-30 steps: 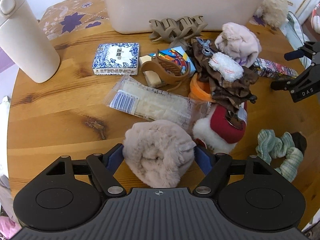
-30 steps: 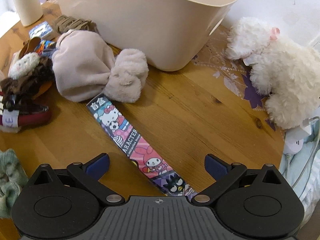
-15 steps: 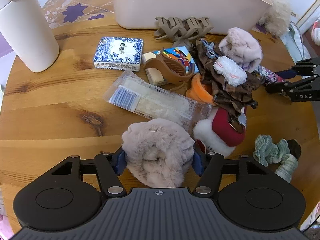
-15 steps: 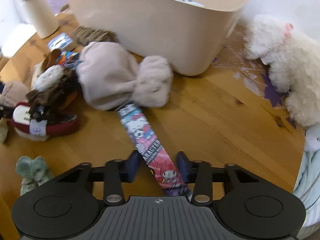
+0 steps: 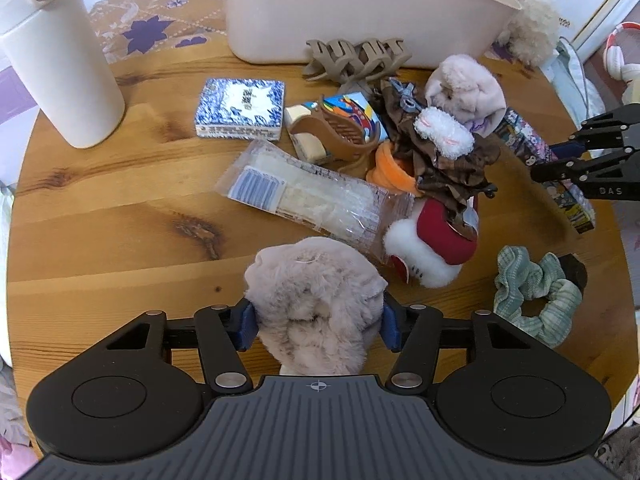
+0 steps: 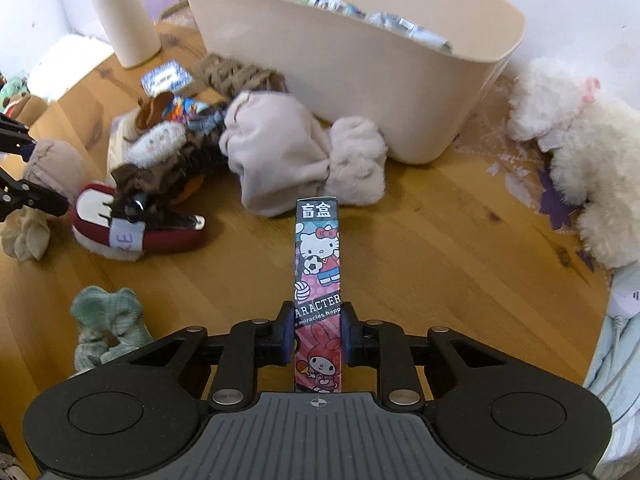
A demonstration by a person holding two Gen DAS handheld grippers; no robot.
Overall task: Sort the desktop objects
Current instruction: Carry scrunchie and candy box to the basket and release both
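Since earlier: lifting long cartoon-printed box (image 6: pixel 318 272), right gripper (image 6: pixel 316 334) clamped | left gripper (image 5: pixel 314 326) closing on fluffy beige scrunchie (image 5: pixel 316 300) | carrying both toward 12 o'clock cream plastic tub (image 6: pixel 360 80), keeping level.

L gripper (image 5: pixel 316 330) closing on fluffy scrunchie (image 5: pixel 316 304)

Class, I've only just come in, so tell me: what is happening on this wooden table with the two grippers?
A person is sorting clutter with two handheld grippers. The right gripper is shut on a long cartoon-printed box, with the beige tub beyond it. The left gripper is closing on a fluffy beige scrunchie, its pads already pressing the fur. A green scrunchie, hair claws and snack packets lie on the table.
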